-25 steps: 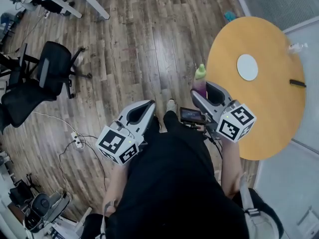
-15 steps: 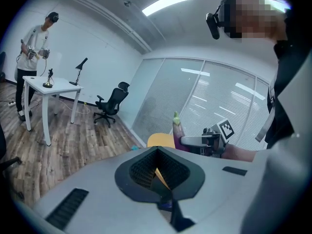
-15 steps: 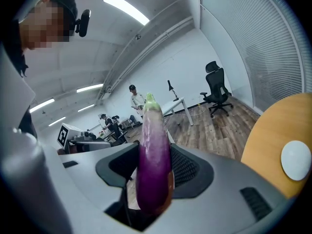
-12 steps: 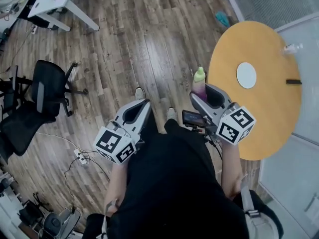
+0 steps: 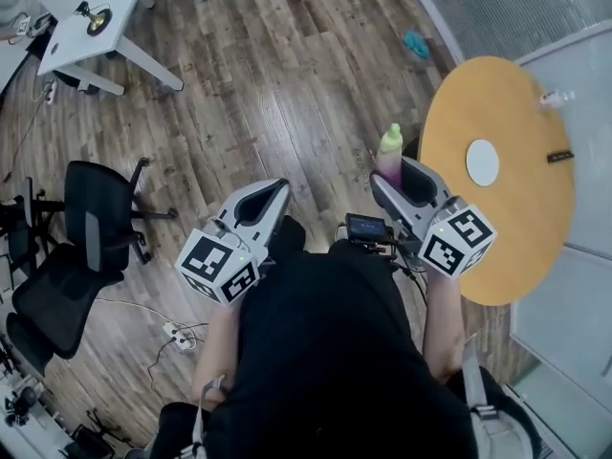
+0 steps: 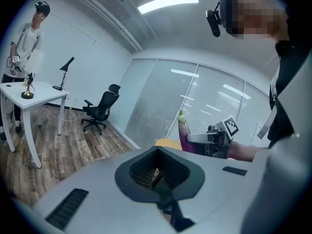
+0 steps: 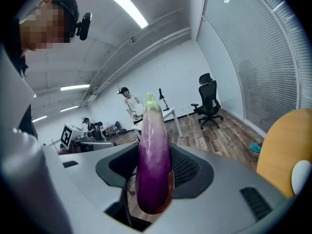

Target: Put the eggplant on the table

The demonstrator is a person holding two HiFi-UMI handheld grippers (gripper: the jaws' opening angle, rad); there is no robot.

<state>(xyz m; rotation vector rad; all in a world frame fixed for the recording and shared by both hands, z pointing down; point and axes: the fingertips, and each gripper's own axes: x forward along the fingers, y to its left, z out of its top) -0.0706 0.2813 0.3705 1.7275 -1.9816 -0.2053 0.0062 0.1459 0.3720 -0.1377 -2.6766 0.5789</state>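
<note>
Right gripper view has the pads of the right gripper (image 7: 155,184) pinching the eggplant (image 7: 152,140) by its fat purple end, green stem pointing away, probably so the body can be laid down lengthwise with the jaws clear of the top; the left gripper (image 6: 156,172) has its pads drawn close together on nothing, idle alongside; outward, the eggplant hangs over the wooden floor (image 5: 268,84), just short of the round orange table (image 5: 516,247), so the carry looks unfinished; a white disc (image 5: 482,162) and a small dark object (image 5: 559,156) sit on the top, leaving the near edge bare; an office chair (image 5: 81,256) and a white desk (image 5: 96,22) stand well apart.
</note>
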